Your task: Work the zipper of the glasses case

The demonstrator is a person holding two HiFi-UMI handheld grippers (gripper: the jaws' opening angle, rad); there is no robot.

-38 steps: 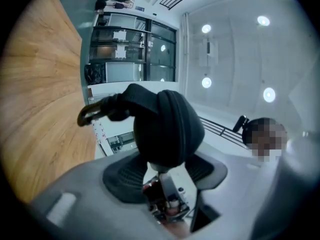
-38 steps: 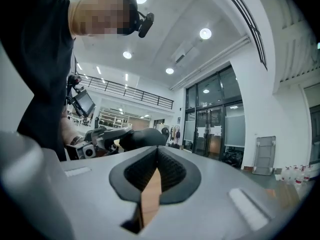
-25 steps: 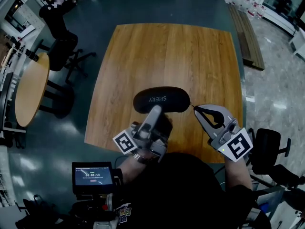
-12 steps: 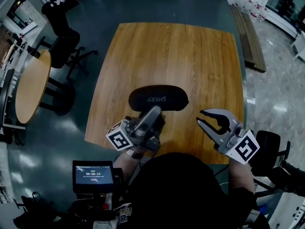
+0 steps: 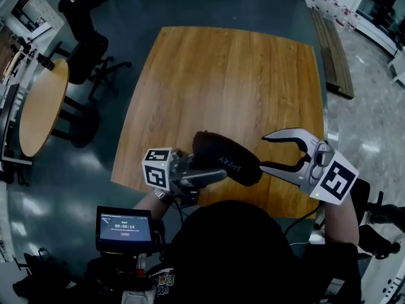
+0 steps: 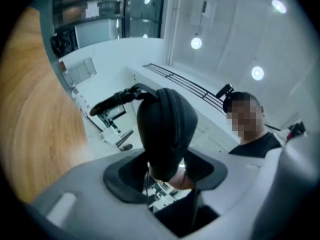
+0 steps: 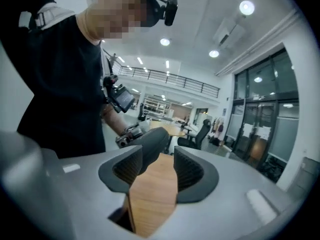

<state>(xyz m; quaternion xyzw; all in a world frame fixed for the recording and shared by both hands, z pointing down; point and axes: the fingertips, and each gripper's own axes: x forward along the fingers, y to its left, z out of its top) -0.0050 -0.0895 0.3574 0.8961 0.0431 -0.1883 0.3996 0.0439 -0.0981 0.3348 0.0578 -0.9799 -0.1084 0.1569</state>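
The black glasses case (image 5: 226, 159) hangs above the near edge of the wooden table (image 5: 221, 75), tilted, with its far end toward the right. My left gripper (image 5: 204, 171) is shut on its near end. In the left gripper view the case (image 6: 167, 126) stands end-on between the pads, and my left gripper (image 6: 167, 173) pinches its lower end. My right gripper (image 5: 266, 151) is just right of the case, and its jaws have just been opening. In the right gripper view my right gripper (image 7: 157, 171) stands open with nothing between its pads; the case (image 7: 151, 143) lies just beyond them.
A round table (image 5: 41, 106) and office chairs (image 5: 88, 62) stand at the left, with a seated person (image 5: 79, 5) at the far left. A long bench (image 5: 329, 43) runs along the right. A small screen (image 5: 123, 228) hangs at my chest.
My right gripper let go of the zipper pull at the case's right end and opened. My left gripper lifted the case off the table and swung it toward the right gripper.
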